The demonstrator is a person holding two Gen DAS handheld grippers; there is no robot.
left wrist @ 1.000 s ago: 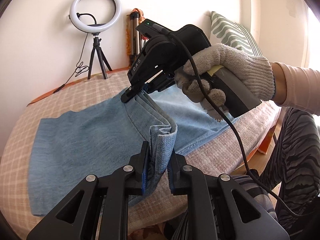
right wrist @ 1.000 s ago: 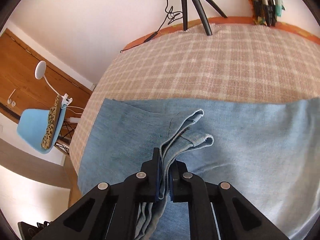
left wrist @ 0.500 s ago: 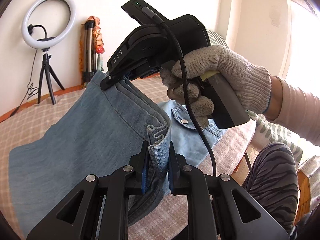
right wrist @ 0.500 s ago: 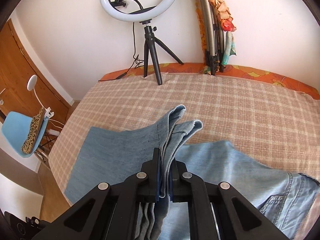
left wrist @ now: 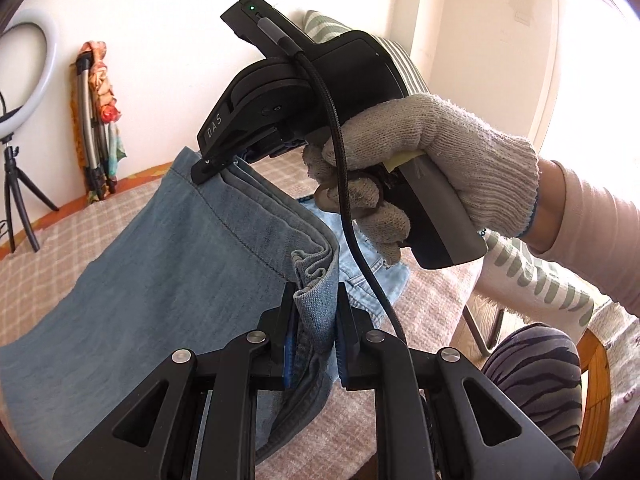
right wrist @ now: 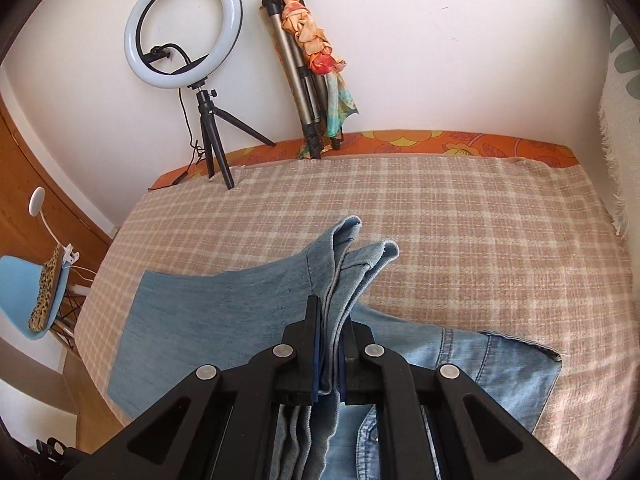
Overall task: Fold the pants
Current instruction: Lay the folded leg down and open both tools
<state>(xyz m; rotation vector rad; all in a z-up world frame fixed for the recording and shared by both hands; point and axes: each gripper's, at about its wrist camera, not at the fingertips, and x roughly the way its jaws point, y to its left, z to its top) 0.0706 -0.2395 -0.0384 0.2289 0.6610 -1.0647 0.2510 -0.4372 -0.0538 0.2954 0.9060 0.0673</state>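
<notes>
Light blue denim pants (left wrist: 160, 280) lie on a checked bed cover (right wrist: 460, 220). Their leg ends are lifted off the bed and carried over the waist part (right wrist: 500, 364). My left gripper (left wrist: 314, 320) is shut on one corner of the bunched hems. My right gripper (right wrist: 330, 344) is shut on the other corner of the hems; it also shows in the left wrist view (left wrist: 216, 160), held by a gloved hand (left wrist: 432, 160). The hem edge runs taut between the two grippers. The lower layer of the pants (right wrist: 192, 320) stays flat on the bed.
A ring light on a tripod (right wrist: 184, 36) and a folded tripod with a scarf (right wrist: 308, 64) stand at the bed's far edge by the wall. A patterned pillow (right wrist: 620, 80) is at the right. A blue chair (right wrist: 28, 292) stands left of the bed.
Both grippers have lifted the hems and carried them toward the waist end. The waistband and pocket have come into view below the raised legs.
</notes>
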